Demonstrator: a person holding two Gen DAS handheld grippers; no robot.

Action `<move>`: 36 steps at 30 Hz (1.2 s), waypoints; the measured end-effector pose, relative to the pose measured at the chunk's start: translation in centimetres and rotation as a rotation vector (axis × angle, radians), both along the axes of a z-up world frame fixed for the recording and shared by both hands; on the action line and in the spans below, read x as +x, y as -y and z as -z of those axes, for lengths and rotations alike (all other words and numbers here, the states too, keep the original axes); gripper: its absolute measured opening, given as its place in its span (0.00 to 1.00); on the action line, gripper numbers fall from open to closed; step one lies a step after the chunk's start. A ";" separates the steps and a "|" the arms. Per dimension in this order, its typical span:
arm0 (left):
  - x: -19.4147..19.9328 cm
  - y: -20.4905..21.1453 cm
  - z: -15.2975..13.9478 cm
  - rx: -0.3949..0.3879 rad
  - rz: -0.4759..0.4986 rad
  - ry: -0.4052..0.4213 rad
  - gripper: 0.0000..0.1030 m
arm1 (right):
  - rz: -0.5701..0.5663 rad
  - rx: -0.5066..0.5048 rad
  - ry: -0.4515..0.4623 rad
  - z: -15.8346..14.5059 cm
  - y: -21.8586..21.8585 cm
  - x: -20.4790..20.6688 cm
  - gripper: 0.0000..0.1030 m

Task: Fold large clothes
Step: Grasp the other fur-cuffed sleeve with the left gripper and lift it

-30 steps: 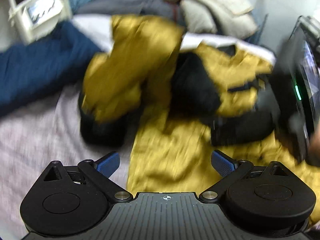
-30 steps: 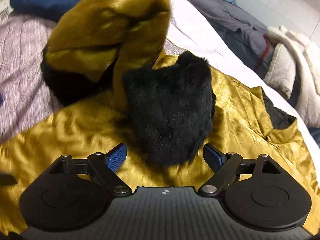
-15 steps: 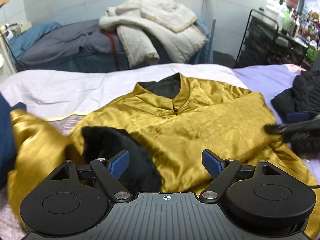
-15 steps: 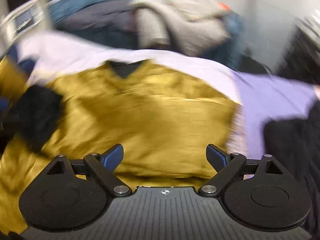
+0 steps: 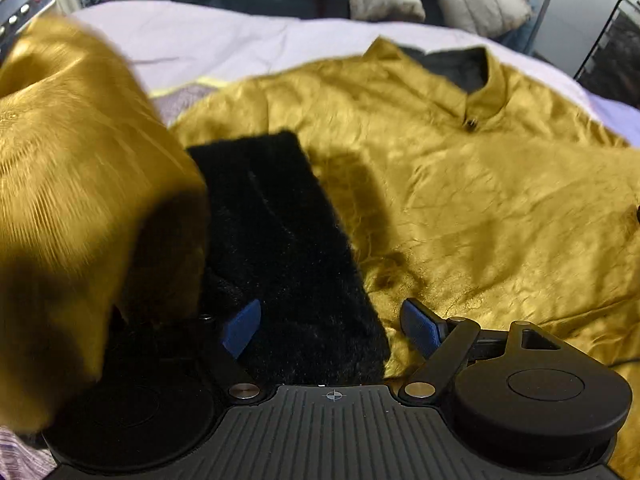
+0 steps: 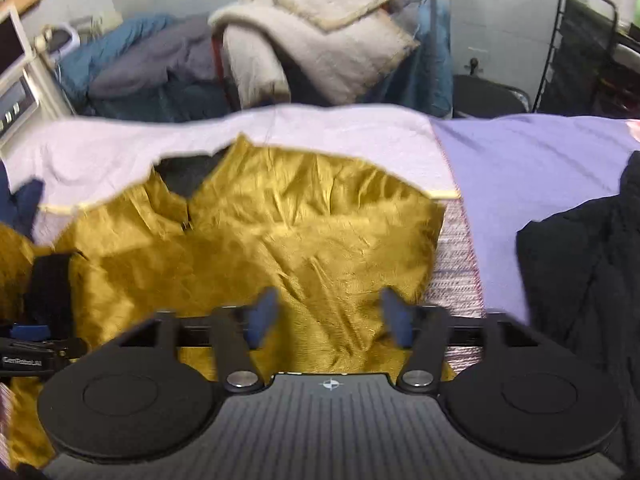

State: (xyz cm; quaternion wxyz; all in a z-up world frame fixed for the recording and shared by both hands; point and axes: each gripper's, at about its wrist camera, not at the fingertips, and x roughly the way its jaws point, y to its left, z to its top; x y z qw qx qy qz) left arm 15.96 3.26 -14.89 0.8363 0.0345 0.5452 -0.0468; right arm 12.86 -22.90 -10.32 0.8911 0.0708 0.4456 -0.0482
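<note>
A gold satin jacket (image 5: 460,200) lies front up on the bed, its collar (image 5: 484,80) at the far side. Its left sleeve (image 5: 80,168) is folded over, and the sleeve's black fur cuff (image 5: 288,240) rests on the jacket front. My left gripper (image 5: 330,330) is open and low over the cuff, which lies between the fingers with no pad pressing it. Sleeve cloth drapes over that gripper's left side. My right gripper (image 6: 330,316) hovers over the right half of the jacket (image 6: 320,240). Its jaws are closing, and nothing is pinched between them.
The bed has a lilac sheet (image 6: 520,160). A black garment (image 6: 580,280) lies at its right and a dark blue one (image 6: 20,208) at its left. Behind the bed is a heap of beige and grey coats (image 6: 320,32), with a wire rack (image 6: 580,40) to the right.
The left gripper has come down closer over the black cuff, with the gold sleeve now draped beside it. The right gripper has swung right from the cuff to the jacket's right half, and its fingers have narrowed.
</note>
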 end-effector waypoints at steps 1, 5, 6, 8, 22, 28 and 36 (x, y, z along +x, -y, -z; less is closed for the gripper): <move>-0.1 0.0 0.1 0.004 0.008 0.009 1.00 | 0.011 -0.015 -0.017 0.8 0.0 0.4 0.71; 0.5 0.6 0.8 0.023 0.023 0.003 1.00 | 0.040 -0.035 -0.108 3.7 0.5 1.4 0.71; 0.6 0.7 1.0 0.024 0.025 0.000 1.00 | 0.042 -0.049 -0.127 4.3 0.6 1.7 0.71; 0.7 1.0 1.4 0.027 0.032 0.000 1.00 | 0.027 -0.072 -0.150 5.3 0.4 2.0 0.75; -3.5 0.9 -3.1 -0.066 -0.008 0.135 1.00 | 0.053 -0.102 -0.116 2.9 -0.4 1.4 0.96; -8.2 -1.1 -5.7 -0.232 -0.141 0.168 1.00 | 0.035 -0.070 -0.079 -0.7 -1.8 -0.5 0.99; -10.9 -4.6 -7.4 -0.306 -0.292 0.192 1.00 | -0.049 -0.095 -0.075 -2.7 -5.9 -0.6 0.99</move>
